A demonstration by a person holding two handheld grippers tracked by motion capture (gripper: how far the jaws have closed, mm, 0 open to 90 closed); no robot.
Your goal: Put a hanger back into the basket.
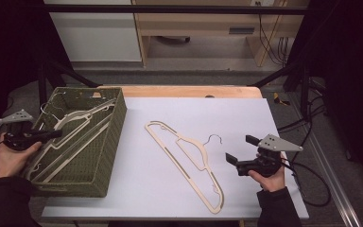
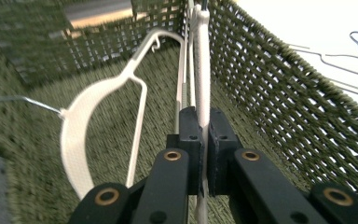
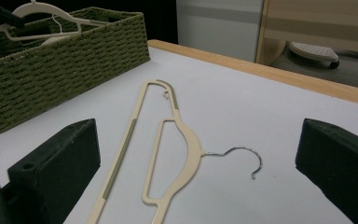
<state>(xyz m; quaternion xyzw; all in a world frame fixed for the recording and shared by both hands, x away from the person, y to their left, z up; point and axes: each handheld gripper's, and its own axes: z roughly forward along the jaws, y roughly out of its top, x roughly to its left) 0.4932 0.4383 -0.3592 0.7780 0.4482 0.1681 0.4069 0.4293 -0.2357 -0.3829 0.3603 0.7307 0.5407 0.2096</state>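
Observation:
A green woven basket (image 1: 109, 142) stands at the table's left with cream hangers in it. My left gripper (image 1: 56, 134) reaches in over the basket's left rim and is shut on the thin edge of a cream hanger (image 2: 202, 70), which runs upright between the jaws. A second cream hanger (image 2: 81, 116) lies on the basket floor beside it. On the white table top lies another cream hanger (image 1: 184, 158) with a metal hook (image 3: 242, 156). My right gripper (image 1: 238, 149) stands open just right of that hook, low over the table, with nothing between its fingers.
The basket's woven wall (image 2: 298, 93) rises close on the right of the held hanger. A wooden table edge (image 1: 189, 91) runs along the back. Cables (image 1: 312, 175) trail off the table's right side. Black frame poles (image 1: 283, 71) stand at both back corners.

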